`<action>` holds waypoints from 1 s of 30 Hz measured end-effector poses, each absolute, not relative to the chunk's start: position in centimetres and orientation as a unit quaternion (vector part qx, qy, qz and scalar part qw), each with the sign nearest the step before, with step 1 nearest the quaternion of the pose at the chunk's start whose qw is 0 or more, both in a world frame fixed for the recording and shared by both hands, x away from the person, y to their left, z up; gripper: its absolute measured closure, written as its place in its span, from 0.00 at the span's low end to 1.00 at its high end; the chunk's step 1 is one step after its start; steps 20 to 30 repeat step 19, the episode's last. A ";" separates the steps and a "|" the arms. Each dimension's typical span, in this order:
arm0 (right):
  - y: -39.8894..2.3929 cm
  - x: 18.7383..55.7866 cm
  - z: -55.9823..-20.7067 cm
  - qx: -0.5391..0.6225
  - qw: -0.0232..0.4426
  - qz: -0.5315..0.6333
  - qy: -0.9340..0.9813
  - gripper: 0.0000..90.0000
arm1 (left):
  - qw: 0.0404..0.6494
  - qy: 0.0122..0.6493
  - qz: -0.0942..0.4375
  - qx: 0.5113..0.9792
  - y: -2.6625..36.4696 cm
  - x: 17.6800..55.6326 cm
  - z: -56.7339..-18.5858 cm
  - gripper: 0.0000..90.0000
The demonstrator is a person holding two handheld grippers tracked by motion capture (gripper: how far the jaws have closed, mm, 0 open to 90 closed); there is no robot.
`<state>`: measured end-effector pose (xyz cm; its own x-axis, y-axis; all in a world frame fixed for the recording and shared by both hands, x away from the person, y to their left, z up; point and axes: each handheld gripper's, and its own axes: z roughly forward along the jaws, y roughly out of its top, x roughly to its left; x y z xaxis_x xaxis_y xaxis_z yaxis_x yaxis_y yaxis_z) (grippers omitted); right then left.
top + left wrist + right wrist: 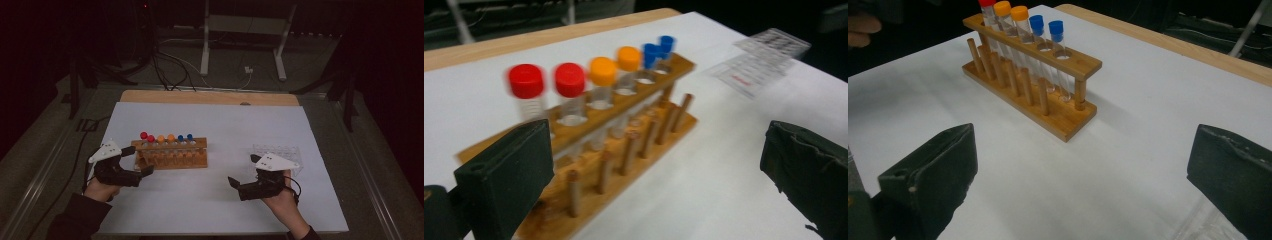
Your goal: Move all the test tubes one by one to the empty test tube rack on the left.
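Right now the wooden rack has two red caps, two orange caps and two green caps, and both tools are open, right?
Nearly. The last two caps are blue, not green, as the left gripper view shows. The wooden rack does hold two red and two orange ones, and the left tool and right tool are both open.

You are working in a lab-like recording room; a wooden test-tube rack (170, 153) with red, orange and blue capped tubes (171, 138) stands on your white-covered tabletop (225, 200); a clear plastic well tray (276, 152) lies to its right; beyond the tabletop's wooden edge you see a dark floor with trailing cables (170, 70), white stand legs (242, 40) and black tripod legs (75, 80); the surroundings are dim and curtained.
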<state>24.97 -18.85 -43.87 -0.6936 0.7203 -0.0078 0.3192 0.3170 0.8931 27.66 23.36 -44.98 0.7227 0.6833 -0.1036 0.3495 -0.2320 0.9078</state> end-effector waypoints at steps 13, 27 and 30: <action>-18.8 25.0 -44.2 0.329 0.211 0.475 0.788 0.00 | 0.526 0.283 0.151 0.787 20.7 25.0 -47.8 0.01; -19.0 25.2 -44.4 0.332 0.211 0.475 0.788 0.00 | 0.520 0.266 0.127 0.801 19.6 24.9 -49.4 0.01; -19.0 25.2 -44.4 0.332 0.211 0.475 0.788 0.00 | 0.520 0.266 0.127 0.801 19.6 24.9 -49.4 0.01</action>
